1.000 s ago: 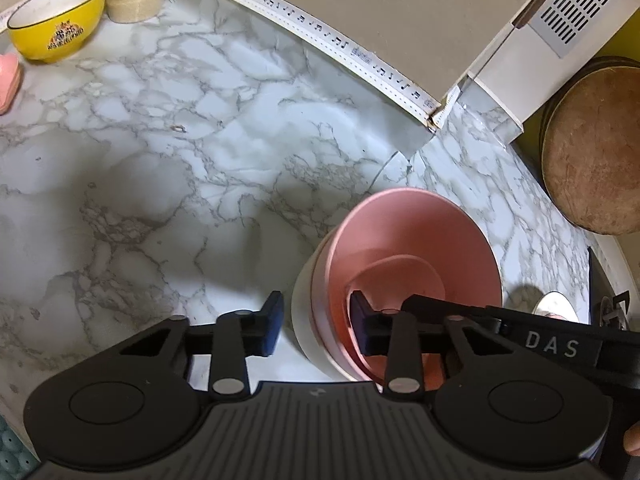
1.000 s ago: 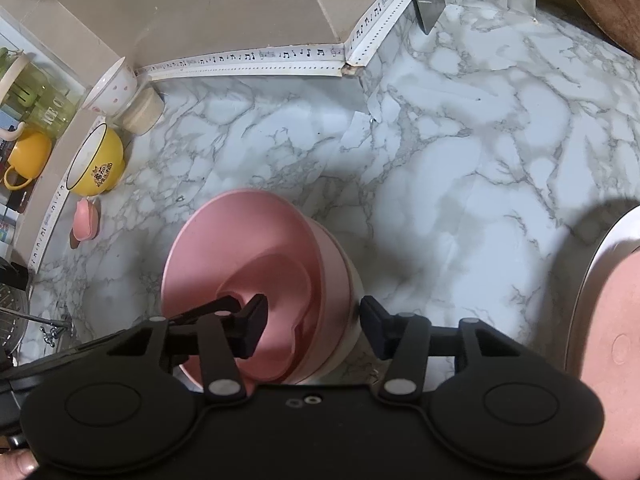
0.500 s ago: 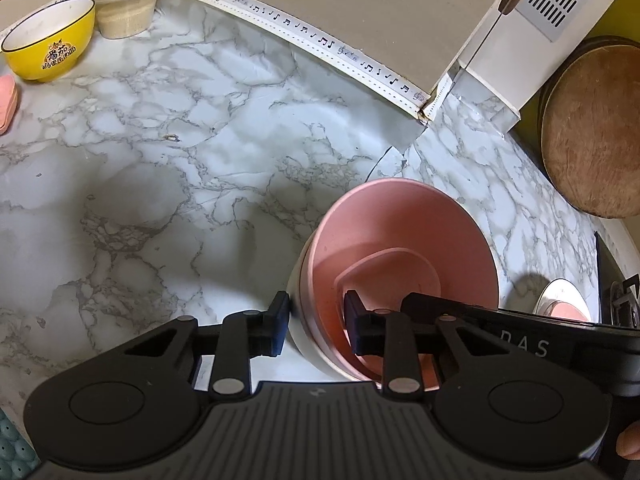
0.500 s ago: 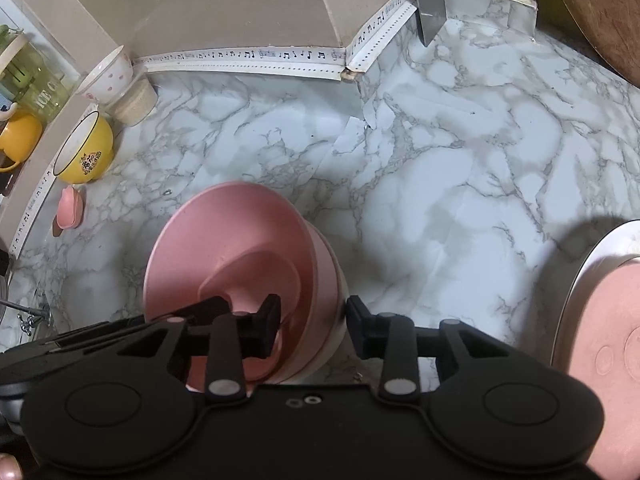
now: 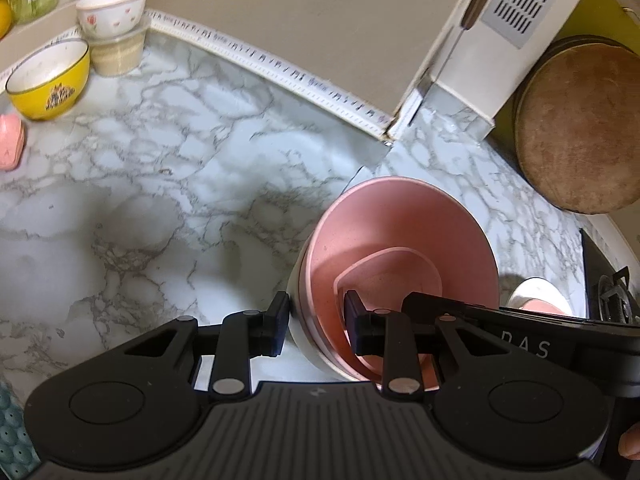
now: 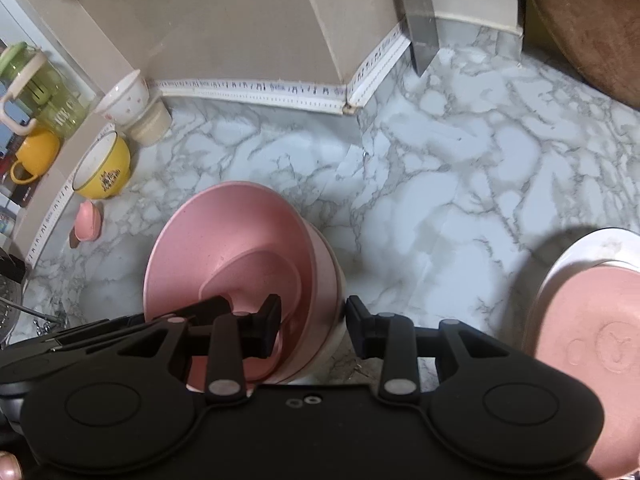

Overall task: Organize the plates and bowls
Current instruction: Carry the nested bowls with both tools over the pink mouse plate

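A stack of pink bowls [image 5: 404, 240] nested in a white bowl [image 5: 302, 344] is gripped from two sides. My left gripper [image 5: 316, 324] is shut on the stack's near left wall, one finger outside the white bowl and one inside the pink one. In the right wrist view the same stack [image 6: 232, 248] has my right gripper [image 6: 312, 328] shut on its right wall, again with one finger inside and one outside. Each gripper's black body shows in the other's view. The stack's underside is hidden.
A yellow bowl [image 5: 48, 76], a white flowered bowl [image 5: 112, 12] on a beige tub and a small pink item [image 5: 10, 140] stand at the far left of the marble counter [image 5: 180, 168]. A round wooden board [image 5: 576, 128] leans at the right. A pink plate [image 6: 592, 340] lies on a white plate [image 6: 576, 248].
Both grippers closed onto the stack's walls, then rose. The counter looks farther away while the stack keeps its place between the fingers.
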